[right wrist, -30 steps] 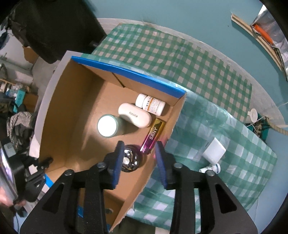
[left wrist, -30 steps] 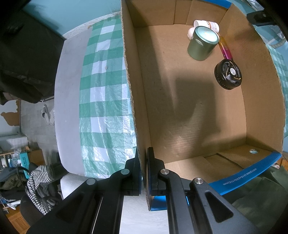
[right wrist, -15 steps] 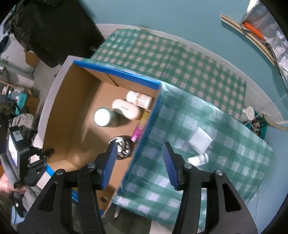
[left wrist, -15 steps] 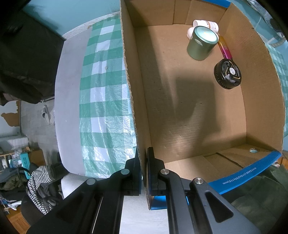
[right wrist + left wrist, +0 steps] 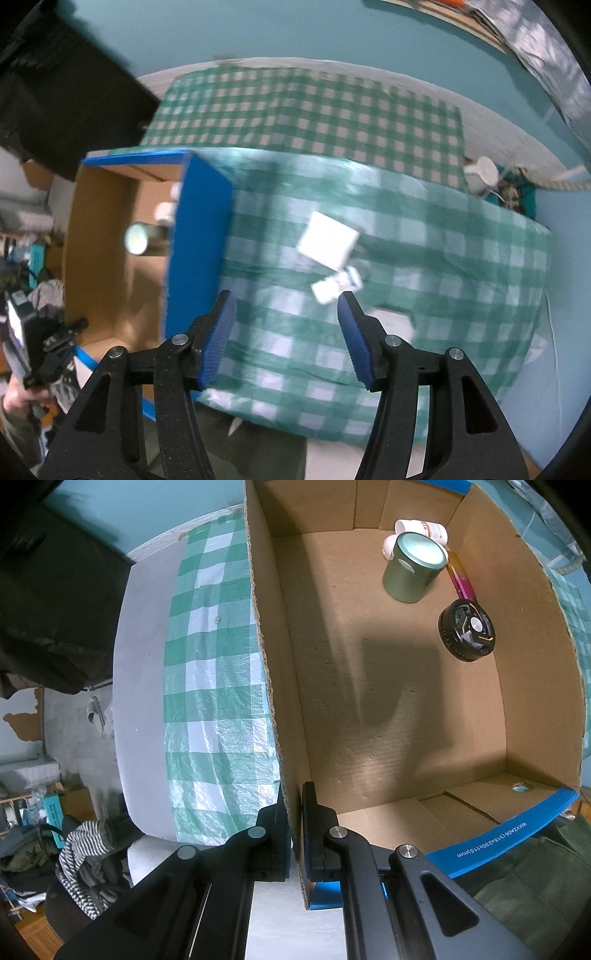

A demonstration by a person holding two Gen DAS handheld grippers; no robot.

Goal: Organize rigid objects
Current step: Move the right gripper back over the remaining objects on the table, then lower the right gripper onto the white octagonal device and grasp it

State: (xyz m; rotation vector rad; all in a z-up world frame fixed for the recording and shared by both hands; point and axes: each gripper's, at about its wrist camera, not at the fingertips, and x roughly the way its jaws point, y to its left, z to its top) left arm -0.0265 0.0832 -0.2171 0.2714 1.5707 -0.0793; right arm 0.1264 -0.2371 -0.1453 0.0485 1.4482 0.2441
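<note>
In the left wrist view, the left gripper [image 5: 294, 823] is pointing straight down and clamping the near wall of the cardboard box [image 5: 266, 664], one finger outside and one inside, pinning the box to the checked cloth [image 5: 214, 686]. Sitting in the far corner of the box are a green tin [image 5: 412, 566], a black round fan-like part [image 5: 466, 630], a pink-and-gold tube [image 5: 461, 579] and a white bottle [image 5: 421, 527] lying behind the tin.

In the right wrist view, the right gripper [image 5: 284, 332] is hanging over the cloth beside the box's blue-taped outer wall, and its jaws have just been opening; they are standing about half wide with nothing between them. Ahead of its blue pads [image 5: 218, 338] are lying a white square box [image 5: 327, 242] and, just beside it, a small white bottle-like item [image 5: 334, 286]; motion blur is smearing both, so the smaller one's exact shape is uncertain.

The step in hand is probably reaching for the next loose item. Doing it well means slowing down, centring the jaws over the small item so that it is lying between the pads, and descending until they are straddling it before closing, while the left grip is bracing the box.
</note>
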